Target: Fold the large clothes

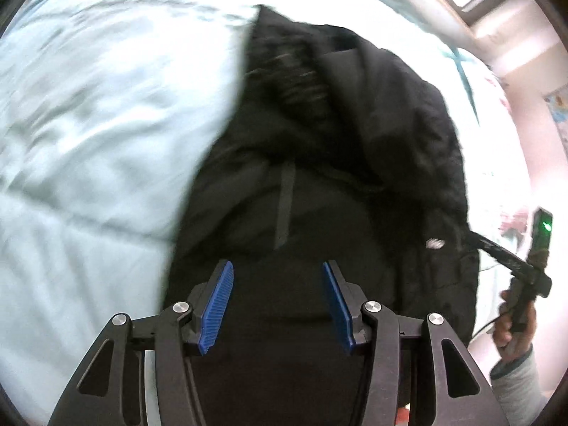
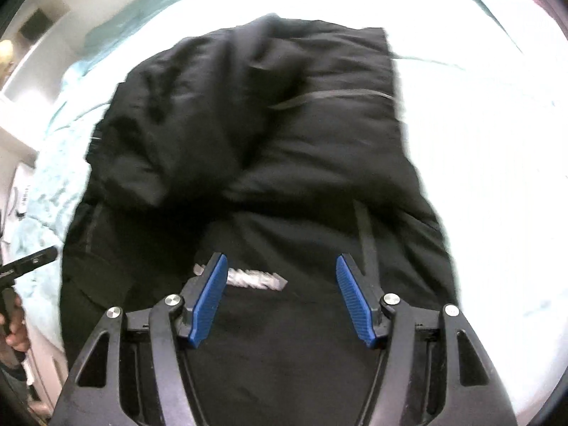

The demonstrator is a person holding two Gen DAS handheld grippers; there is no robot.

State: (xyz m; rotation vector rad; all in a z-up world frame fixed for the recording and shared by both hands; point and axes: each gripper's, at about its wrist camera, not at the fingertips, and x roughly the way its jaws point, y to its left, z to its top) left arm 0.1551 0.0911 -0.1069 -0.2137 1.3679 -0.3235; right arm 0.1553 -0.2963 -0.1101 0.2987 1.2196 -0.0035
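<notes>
A large black padded jacket (image 1: 319,163) lies bunched on a pale blue bed, with a small white logo (image 1: 433,244) near its right side. My left gripper (image 1: 277,269) is open and empty, hovering just above the jacket's near part. In the right wrist view the same jacket (image 2: 255,135) fills the middle, with a white logo (image 2: 255,278) near the blue fingers. My right gripper (image 2: 282,262) is open and empty above the jacket's near edge. The right gripper also shows at the right edge of the left wrist view (image 1: 532,266), held in a hand.
The pale blue bedsheet (image 1: 88,124) spreads to the left of the jacket and shows bright white in the right wrist view (image 2: 479,142). A pink wall (image 1: 539,142) stands on the right. White shelving (image 2: 21,88) stands at the left.
</notes>
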